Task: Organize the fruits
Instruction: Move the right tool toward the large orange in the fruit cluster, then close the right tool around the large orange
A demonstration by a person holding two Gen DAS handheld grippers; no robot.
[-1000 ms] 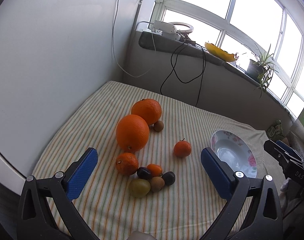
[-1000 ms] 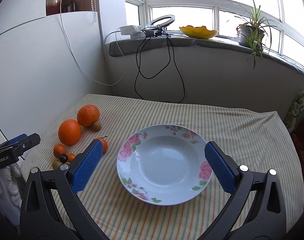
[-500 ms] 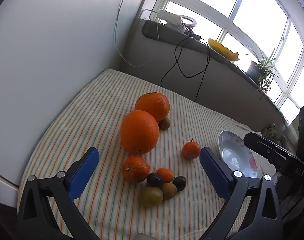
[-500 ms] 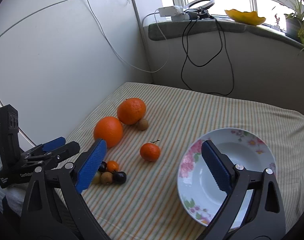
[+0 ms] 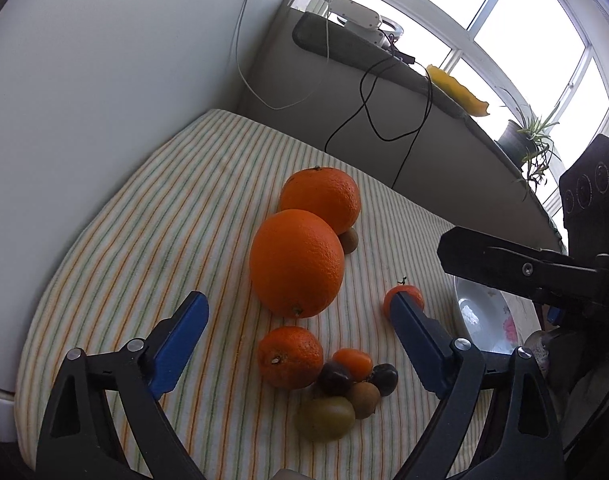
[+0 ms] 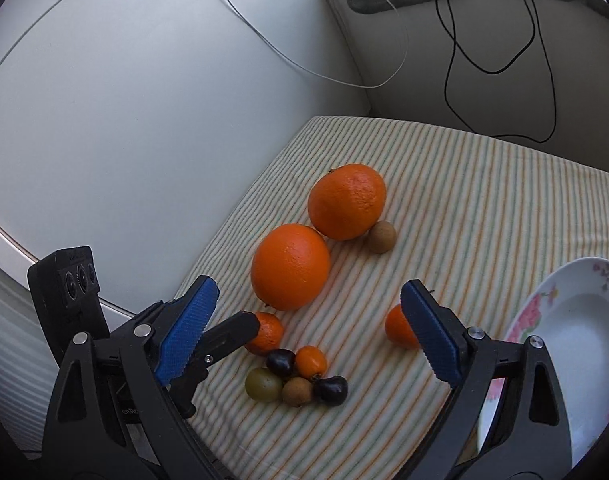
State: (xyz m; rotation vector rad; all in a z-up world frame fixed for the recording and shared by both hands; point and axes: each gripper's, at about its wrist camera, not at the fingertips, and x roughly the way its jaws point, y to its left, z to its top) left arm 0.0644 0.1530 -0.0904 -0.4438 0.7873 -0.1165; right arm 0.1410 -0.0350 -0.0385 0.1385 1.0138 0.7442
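Both grippers have swung toward the fruit pile since a second ago. The left gripper [image 5: 298,312] now hovers closer over the striped cloth [image 5: 176,208], its jaws wide apart with nothing between the pads, though they have just been closing a little. The near large orange [image 5: 297,262] fills more of its view than before, touching the far large orange [image 5: 322,196] behind it, with a small brown fruit [image 5: 349,240] tucked at their right side.

The right gripper [image 6: 306,320] has changed most: a second ago it looked down on the flowered plate [image 6: 576,344], which now sits at the right edge of its view. Its jaws stand wide, holding nothing; they narrowed slightly early in that second. Between its fingers lies the cluster of small fruit: a small orange [image 6: 270,334], partly behind the left gripper's finger, a dark plum [image 6: 280,362], a tiny orange fruit [image 6: 311,362], a green fruit [image 6: 262,385], a brown fruit [image 6: 297,391] and another dark plum [image 6: 331,390], all touching or nearly so. A stemmed tangerine [image 6: 398,330] sits apart, just behind the right finger; whether the pad touches it is hard to tell. No fruit lies in the visible part of the plate.
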